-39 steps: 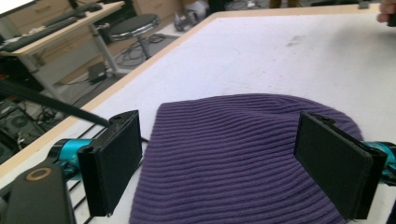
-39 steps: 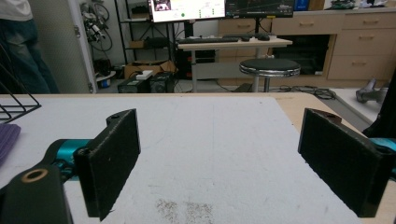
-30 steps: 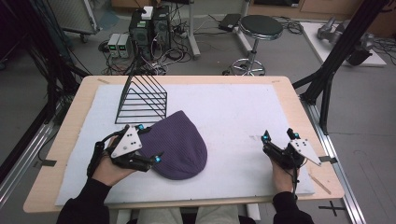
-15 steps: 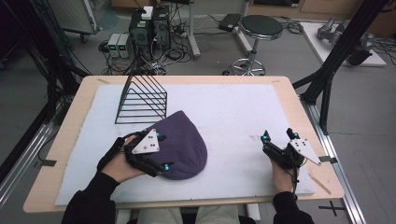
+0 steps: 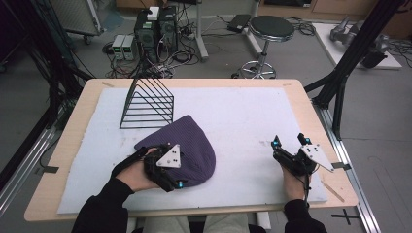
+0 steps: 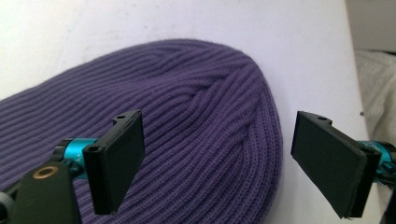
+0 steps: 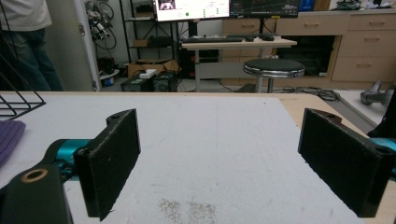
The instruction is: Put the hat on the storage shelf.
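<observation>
A purple knit hat is lying flat on the white mat covering the worktop, just in front of a black wire rack. It is looking soft, light and floppy; I judge it will be sagging and folding wherever it is lifted, and the ribbed knit should be giving the pads good grip. A pinch on a doubled edge near the rim or crown seems the best hold, since a flat press on the middle would gather little cloth.

The left gripper is hovering over the hat's near part with its jaws standing wide, one above the knit, the other out past the rounded edge over the mat. They are not gripping anything. The right gripper is resting well apart on the mat, jaws wide too, pointing away from the hat.
</observation>
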Demonstrator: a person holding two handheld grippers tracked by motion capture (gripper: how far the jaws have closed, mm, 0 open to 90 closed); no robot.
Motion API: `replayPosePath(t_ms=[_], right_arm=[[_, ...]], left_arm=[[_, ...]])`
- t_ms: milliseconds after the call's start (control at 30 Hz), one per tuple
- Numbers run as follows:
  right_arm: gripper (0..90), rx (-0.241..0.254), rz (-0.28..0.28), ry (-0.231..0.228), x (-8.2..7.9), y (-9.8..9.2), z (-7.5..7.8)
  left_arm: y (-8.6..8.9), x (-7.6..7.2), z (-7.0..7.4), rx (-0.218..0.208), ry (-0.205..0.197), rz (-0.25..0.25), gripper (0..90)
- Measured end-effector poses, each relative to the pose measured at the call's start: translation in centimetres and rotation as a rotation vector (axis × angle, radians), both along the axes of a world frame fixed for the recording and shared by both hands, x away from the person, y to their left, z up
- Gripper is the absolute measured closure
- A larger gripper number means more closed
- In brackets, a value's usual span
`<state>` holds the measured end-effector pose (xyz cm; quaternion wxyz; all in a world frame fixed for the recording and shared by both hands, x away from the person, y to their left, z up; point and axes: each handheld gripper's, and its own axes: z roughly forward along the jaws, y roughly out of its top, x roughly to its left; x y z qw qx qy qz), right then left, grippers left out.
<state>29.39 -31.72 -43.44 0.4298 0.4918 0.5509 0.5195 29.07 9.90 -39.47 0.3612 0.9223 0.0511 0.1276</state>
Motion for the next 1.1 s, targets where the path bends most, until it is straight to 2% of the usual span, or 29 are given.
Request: replayPosePath(t_ms=[167, 333, 500, 633, 800, 933, 1100], right_arm=[[12.2, 0.003, 0.002, 0.001, 0.0, 0.0, 0.0], [12.2, 0.004, 0.003, 0.002, 0.0, 0.0, 0.0], [12.2, 0.007, 0.000, 0.003, 0.0, 0.0, 0.0], [12.2, 0.008, -0.002, 0.004, 0.0, 0.0, 0.0], [12.2, 0.008, -0.002, 0.005, 0.0, 0.0, 0.0], [12.2, 0.008, -0.002, 0.007, 0.0, 0.0, 0.0], [12.2, 0.006, -0.004, 0.006, 0.0, 0.0, 0.0]], left_arm=[[-0.4, 0.0, -0.4, 0.002, 0.016, -0.019, 17.7], [-0.7, 0.1, -1.3, 0.040, 0.033, -0.028, 17.8], [-0.9, 0.1, -2.3, 0.034, 0.053, -0.031, 17.7], [-1.1, 0.2, -2.6, 0.051, 0.059, -0.037, 17.7], [-1.1, 0.5, -3.1, 0.082, 0.063, -0.020, 17.7], [-1.4, 0.4, -3.5, 0.109, 0.052, -0.027, 17.7], [-1.3, 0.9, -3.7, 0.093, 0.075, -0.021, 17.4]])
